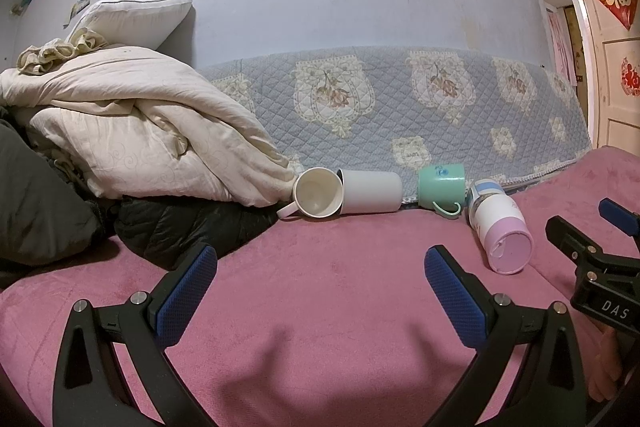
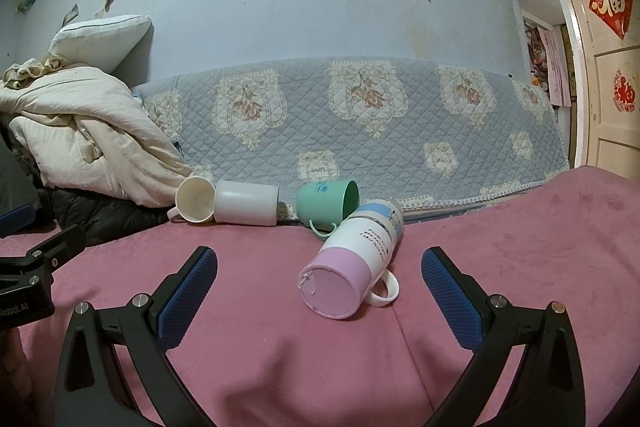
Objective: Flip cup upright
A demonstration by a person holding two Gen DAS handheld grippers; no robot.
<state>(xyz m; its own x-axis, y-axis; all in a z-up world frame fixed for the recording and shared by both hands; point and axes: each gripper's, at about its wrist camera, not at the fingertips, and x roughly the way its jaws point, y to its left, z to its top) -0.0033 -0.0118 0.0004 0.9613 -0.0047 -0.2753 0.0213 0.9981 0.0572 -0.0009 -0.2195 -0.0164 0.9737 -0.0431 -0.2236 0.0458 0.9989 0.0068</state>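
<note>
- Right claw [image 2: 319, 267] spread wide, empty, pink-bottomed mug [image 2: 352, 267] on its side between fingers.
- Left claw [image 1: 320, 267] spread wide, empty, over pink bed cover [image 1: 320, 307].

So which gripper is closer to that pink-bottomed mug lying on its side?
Right. The right gripper is open with the pink-bottomed mug lying just ahead between its fingers. The left gripper, also open, sits off to the mug's left, facing bare pink blanket.

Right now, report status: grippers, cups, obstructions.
Left gripper open, empty; right gripper open, empty. Pink-bottomed mug on its side, base toward right gripper. Green cup touching its far end; two white cups lie left.
</note>
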